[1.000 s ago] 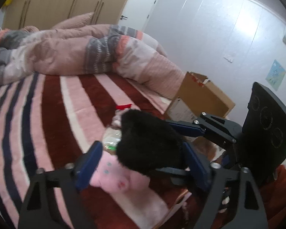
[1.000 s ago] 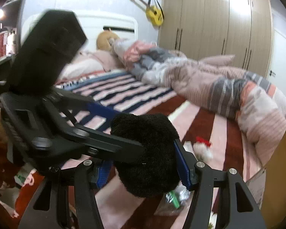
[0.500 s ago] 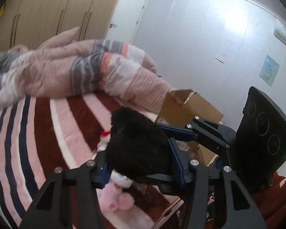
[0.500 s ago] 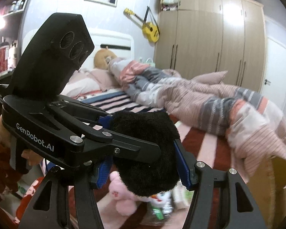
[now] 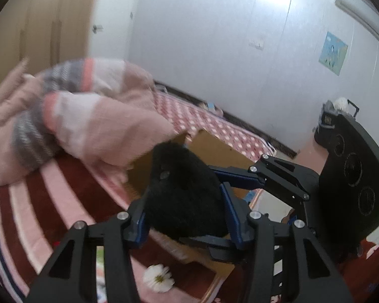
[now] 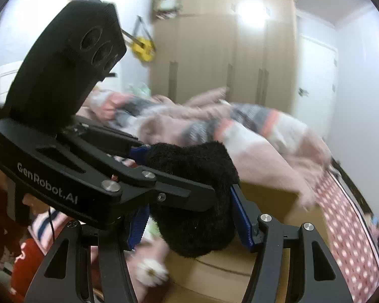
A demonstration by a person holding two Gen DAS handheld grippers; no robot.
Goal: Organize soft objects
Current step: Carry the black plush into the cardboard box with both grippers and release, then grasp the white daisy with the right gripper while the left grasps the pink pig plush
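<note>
Two grippers pinch one black plush: my left gripper from below centre of its view, my right gripper likewise, jaws narrowed onto the fur on both sides. Plush held in the air, centre frame, over the box at the bed's edge. Fur dents under the pads, so I judge it light, squashy, not fragile, not slippery. Best hold is across the thick middle; loose fur alone may slide out. White flower lies lower centre.
</note>
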